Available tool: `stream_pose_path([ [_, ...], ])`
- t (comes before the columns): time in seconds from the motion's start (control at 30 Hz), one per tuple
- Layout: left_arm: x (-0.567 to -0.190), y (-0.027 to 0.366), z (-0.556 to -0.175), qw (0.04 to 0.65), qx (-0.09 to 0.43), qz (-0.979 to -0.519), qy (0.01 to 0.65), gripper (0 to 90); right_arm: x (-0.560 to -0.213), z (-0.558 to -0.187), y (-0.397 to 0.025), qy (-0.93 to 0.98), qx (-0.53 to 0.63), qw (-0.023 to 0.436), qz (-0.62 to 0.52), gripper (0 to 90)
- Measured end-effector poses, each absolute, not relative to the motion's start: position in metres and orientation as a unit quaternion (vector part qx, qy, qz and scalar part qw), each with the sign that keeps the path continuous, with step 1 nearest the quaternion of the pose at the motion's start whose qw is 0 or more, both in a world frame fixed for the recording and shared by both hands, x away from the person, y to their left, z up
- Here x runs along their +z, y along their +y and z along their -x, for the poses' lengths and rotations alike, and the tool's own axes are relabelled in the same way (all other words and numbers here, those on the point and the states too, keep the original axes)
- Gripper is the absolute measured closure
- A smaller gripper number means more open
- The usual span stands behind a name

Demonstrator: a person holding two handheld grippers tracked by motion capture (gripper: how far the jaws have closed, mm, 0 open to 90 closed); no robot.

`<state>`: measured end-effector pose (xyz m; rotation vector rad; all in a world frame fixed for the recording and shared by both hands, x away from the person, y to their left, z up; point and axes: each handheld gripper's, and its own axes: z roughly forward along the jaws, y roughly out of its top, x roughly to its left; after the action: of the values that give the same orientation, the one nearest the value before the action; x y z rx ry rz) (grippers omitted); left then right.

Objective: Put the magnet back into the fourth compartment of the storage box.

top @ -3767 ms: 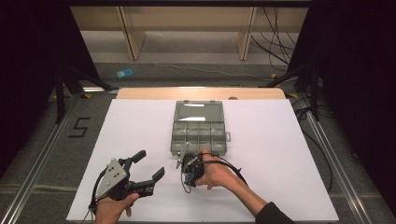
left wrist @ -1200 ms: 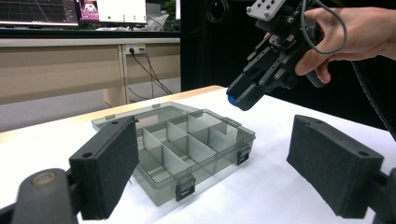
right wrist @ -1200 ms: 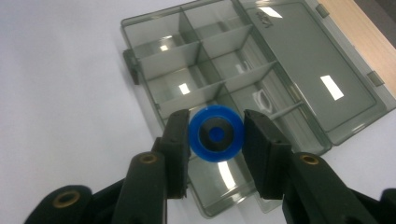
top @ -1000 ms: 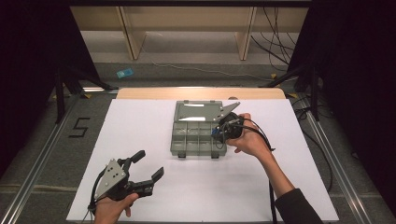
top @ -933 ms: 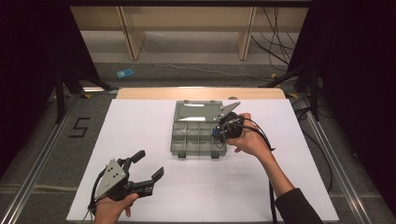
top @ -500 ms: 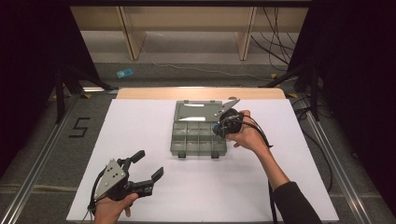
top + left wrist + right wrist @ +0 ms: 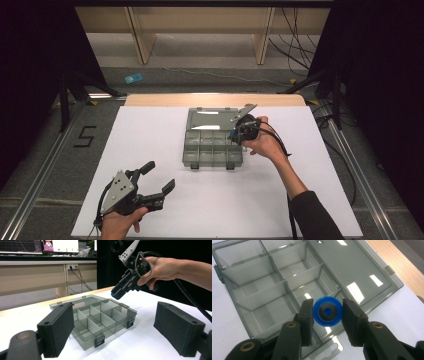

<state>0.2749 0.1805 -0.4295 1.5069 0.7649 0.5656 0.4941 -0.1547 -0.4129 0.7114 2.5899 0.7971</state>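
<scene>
- Since the frame of 3.8 s ago, my right gripper (image 7: 234,136) has gone from the near edge of the organizer box (image 7: 212,148) up to its right side; my left gripper (image 7: 159,179) has stayed at the near left of the white table (image 7: 310,200).
- Between the right jaws I see a blue round part (image 7: 327,311) with a dark center, pinched on both sides, above a compartment at the box's edge, next to the open lid (image 7: 354,270).
- On the left gripper the jaws stand wide apart and hold nothing, pointing toward the box.
- All box compartments look empty.
</scene>
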Motion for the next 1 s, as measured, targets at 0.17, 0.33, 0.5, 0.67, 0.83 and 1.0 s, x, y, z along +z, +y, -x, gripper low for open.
stream_pose_path([
  [0.17,-0.43,0.18,-0.275,0.628,0.247,-0.658,0.334,15.7,-0.416,-0.497,-0.155,0.912,0.277,0.165,-0.252,62.9],
  [0.33,-0.43,0.18,-0.275,0.628,0.247,-0.658,0.335,15.7,-0.419,-0.499,-0.153,0.911,0.28,0.165,-0.254,62.8],
  [0.5,-0.43,0.181,-0.275,0.627,0.248,-0.658,0.336,15.7,-0.424,-0.504,-0.153,0.913,0.275,0.161,-0.254,62.8],
  [0.67,-0.43,0.181,-0.275,0.627,0.247,-0.658,0.336,15.7,-0.425,-0.504,-0.152,0.911,0.271,0.164,-0.264,62.8],
  [0.83,-0.43,0.181,-0.275,0.627,0.247,-0.658,0.336,15.7,-0.43,-0.507,-0.151,0.914,0.264,0.162,-0.263,62.6],
  [1.0,-0.43,0.181,-0.275,0.627,0.248,-0.658,0.336,15.7,-0.433,-0.511,-0.151,0.913,0.264,0.164,-0.263,59.5],
])
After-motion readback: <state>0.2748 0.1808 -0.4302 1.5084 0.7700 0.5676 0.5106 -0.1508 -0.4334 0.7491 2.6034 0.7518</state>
